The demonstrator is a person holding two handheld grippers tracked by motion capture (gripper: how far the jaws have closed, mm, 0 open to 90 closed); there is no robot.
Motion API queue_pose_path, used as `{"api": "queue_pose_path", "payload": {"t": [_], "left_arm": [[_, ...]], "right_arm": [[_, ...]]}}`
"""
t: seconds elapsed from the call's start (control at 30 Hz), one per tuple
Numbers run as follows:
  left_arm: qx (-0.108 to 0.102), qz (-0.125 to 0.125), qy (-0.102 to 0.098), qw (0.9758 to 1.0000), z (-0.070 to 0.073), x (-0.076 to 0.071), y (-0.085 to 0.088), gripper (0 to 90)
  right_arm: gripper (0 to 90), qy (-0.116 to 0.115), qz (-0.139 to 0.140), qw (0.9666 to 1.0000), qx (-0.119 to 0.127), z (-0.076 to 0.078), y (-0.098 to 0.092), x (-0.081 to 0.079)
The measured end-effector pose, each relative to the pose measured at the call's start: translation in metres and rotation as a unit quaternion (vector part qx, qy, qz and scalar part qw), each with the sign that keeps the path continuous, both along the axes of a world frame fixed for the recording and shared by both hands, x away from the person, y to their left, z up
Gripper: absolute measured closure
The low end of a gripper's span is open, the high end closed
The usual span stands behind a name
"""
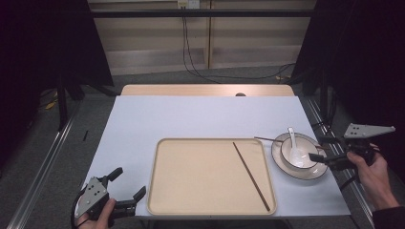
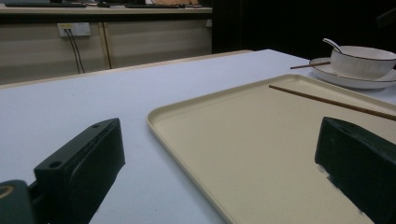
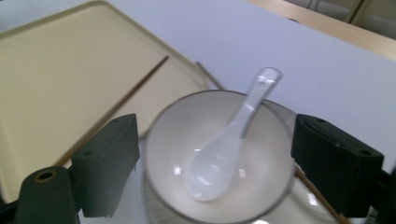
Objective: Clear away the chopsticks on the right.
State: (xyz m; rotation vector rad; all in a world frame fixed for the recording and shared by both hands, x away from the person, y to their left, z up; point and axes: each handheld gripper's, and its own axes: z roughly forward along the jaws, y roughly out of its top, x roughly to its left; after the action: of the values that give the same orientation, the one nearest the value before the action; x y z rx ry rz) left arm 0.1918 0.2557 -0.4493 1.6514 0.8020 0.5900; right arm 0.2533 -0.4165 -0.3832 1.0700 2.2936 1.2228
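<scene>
Down at the near left corner of the bench (image 1: 143, 114) sits the left gripper (image 1: 125, 188), held in a hand (image 1: 102, 214), fingers spread wide apart with nothing between them. From its own view those fingers (image 2: 79, 168) frame the near left corner of the cream tray (image 2: 243, 154), one over the pale bench top and the other over the tray's floor.

The tray (image 1: 200, 176) lies along the near edge of the bench, a little right of centre. One dark chopstick (image 1: 250, 175) runs slantwise across its right part, from near the far rim down toward the near right corner.

Over to the right edge now. There's a white bowl (image 1: 298, 151) standing on a dark-rimmed plate (image 1: 305, 172), just beside the tray's right rim, and a white spoon (image 1: 293, 143) lies in the bowl, scoop down in the hollow, handle leaning on the far rim. A second chopstick (image 1: 268, 139) pokes out from the plate's far left side toward the tray; it seems to rest across the plate under the bowl, though that part is hidden.

The right gripper (image 1: 325, 149) hangs at the bowl's right side, held in the right hand (image 1: 375, 174) out past the bench edge. Its fingers (image 3: 105, 161) stand wide apart either side of the bowl (image 3: 219, 154), clear of the rim and gripping nothing, as far as the blurred close-up lets me judge, with the spoon (image 3: 229, 144) between them.
</scene>
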Motion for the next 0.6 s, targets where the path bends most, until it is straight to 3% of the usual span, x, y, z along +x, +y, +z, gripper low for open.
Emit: {"api": "queue_pose_path", "payload": {"t": [0.1,0.13,0.2,0.3,0.33,0.47,0.5,0.6], "left_arm": [[0.001,0.0,-0.001,1.0,0.0,0.0,0.0,1.4],[0.001,0.0,0.0,1.0,0.0,0.0,0.0,1.4],[0.001,0.0,0.0,1.0,0.0,0.0,0.0,1.4],[0.0,0.0,0.001,1.0,0.0,0.0,0.0,1.4],[0.0,0.0,0.0,1.0,0.0,0.0,0.0,1.4],[-0.002,0.002,0.0,1.0,0.0,0.0,-0.001,1.4],[0.001,0.001,-0.002,1.0,0.0,0.0,0.0,1.4],[0.001,0.001,-0.002,1.0,0.0,0.0,0.0,1.4]], "right_arm": [[14.8,0.012,-0.002,0.9999,-0.007,0.001,-0.01,0.011],[14.4,0.014,0.021,0.9997,0.0,0.001,-0.022,0.023],[13.6,0.006,0.026,0.9997,0.0,0.001,-0.029,0.03],[13.7,0.011,0.031,0.9994,-0.01,0.0,-0.037,0.039],[16.4,0.011,0.035,0.9984,-0.042,-0.001,-0.043,0.045],[24.6,0.003,0.032,0.9976,-0.061,-0.006,-0.049,0.05],[24.2,-0.002,0.02,0.9967,-0.078,-0.012,-0.052,0.055],[32.0,0.018,0.026,0.9941,-0.104,-0.022,-0.054,0.062]]}}
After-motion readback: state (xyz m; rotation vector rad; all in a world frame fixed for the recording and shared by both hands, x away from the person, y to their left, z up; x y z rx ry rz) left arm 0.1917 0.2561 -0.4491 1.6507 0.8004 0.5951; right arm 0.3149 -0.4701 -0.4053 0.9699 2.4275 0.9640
